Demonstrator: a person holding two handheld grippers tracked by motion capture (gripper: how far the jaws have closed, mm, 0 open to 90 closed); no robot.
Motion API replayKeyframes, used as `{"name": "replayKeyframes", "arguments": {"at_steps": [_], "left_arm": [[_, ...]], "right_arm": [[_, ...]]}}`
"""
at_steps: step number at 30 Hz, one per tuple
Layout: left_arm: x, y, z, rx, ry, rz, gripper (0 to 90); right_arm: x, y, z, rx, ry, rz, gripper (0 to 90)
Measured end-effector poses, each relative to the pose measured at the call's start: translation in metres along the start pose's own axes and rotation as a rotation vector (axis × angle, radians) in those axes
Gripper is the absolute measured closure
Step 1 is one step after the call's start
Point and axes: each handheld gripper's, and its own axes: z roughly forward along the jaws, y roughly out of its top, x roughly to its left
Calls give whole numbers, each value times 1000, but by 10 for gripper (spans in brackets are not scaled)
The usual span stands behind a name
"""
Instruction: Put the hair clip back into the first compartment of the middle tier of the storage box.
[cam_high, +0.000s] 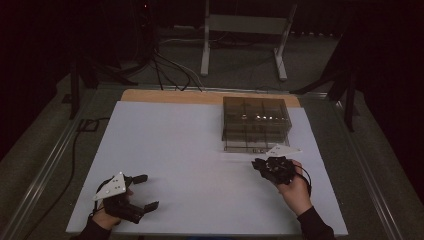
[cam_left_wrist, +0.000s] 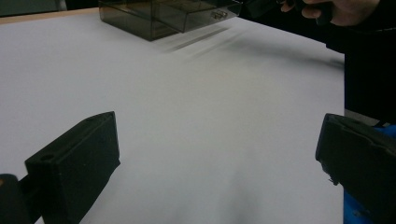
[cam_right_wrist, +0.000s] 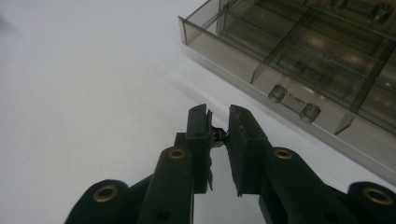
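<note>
White table (cam_high: 190, 150), smoky compartment box (cam_high: 256, 122), right claw (cam_right_wrist: 218, 128) pinching small dark part (cam_right_wrist: 217, 136)

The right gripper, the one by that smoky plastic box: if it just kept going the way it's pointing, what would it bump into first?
Probably nothing soon: the right gripper points alongside the compartment box, over bare white table. The box's near wall sits just beside that line, so it might be clipped; depth is unclear.

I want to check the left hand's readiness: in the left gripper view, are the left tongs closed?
No, the left tongs stand wide open, with bare white table showing between the two black jaws.
</note>
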Motion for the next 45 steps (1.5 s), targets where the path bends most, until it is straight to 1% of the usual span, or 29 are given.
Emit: {"name": "replayKeyframes", "arguments": {"at_steps": [11,19,30,41,45], "left_arm": [[0,0,0,2,0,1,7],[-1,0,0,2,0,1,7],[-1,0,0,3,4,4,7],[-1,0,0,-2,2,3,7],[-1,0,-1,-2,3,4,7]], "right_arm": [[1,10,-1,-18,1,-10,787],[2,18,2,-25,3,-22,787],[0,32,3,-45,-2,-25,787],[-3,47,8,-51,-2,-31,786],[-4,51,10,-57,7,-20,787]]}}
